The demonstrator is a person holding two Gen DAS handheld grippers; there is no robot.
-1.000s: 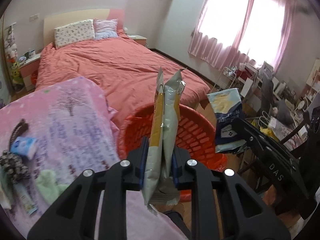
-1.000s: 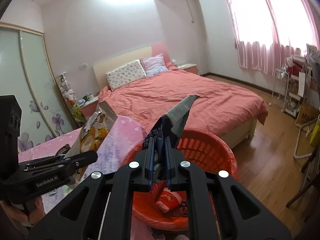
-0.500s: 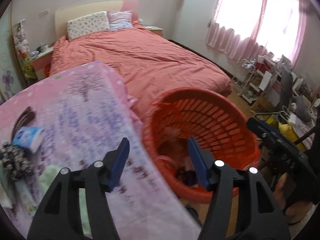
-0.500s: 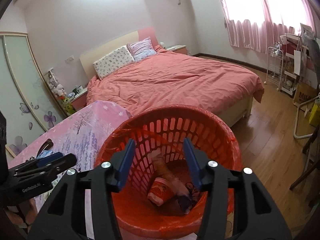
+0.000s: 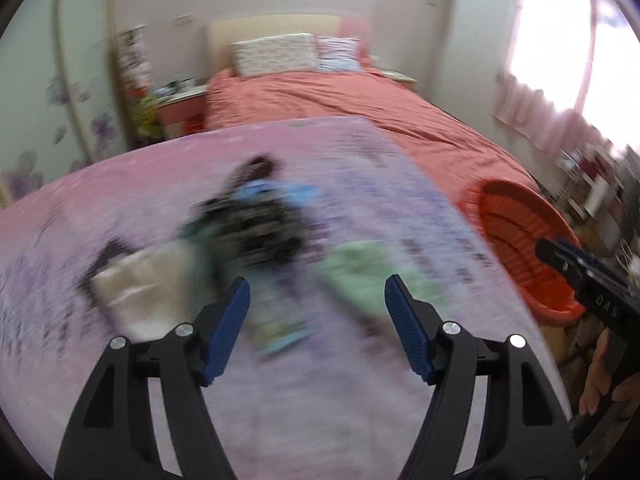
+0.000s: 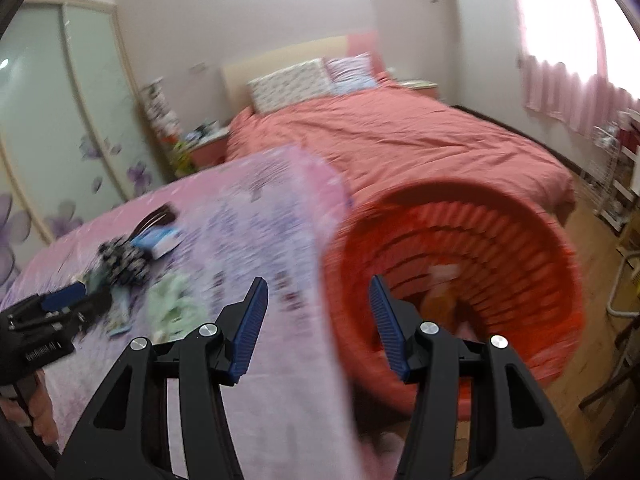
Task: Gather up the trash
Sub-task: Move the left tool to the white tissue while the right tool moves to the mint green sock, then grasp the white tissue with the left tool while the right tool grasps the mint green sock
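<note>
Pink flowered cloth point(image 5: 328, 408) covers the bench, and the litter left on it lies ahead of our left gripper point(image 5: 317, 308), whose blue-padded jaws have just been opening and stand wide with nothing between them. Straight past the gap is a flat printed wrapper with a pale blue edge point(image 5: 280, 320). A crumpled pale green piece point(image 5: 372, 268) sits beyond the right-hand jaw. A shiny cream packet point(image 5: 136, 292) lies beyond the left-hand jaw. Farther ahead are a black-and-white speckled bundle point(image 5: 260, 228) and a small blue packet point(image 5: 276, 192), though motion blur keeps us from saying what the bundle is or whether it is trash at all.

Our right gripper point(image 6: 318, 318) is also empty. Its jaws have opened to a middling gap and straddle the bench edge, with the round red slatted plastic basket point(image 6: 520, 264) just ahead of its right-hand jaw. Some trash already lies in the basket.

We judge the step to be reaching back for the next piece. We should let the left hand settle before closing, since the view is smeared. We would then take the nearest wrapper first and drop the jaws on either side of an edge, not press down on its flat face. A thin wrapper will likely slide on cloth, so pinching a raised corner is safer. The right gripper can take the green piece so the two do not cross.
</note>
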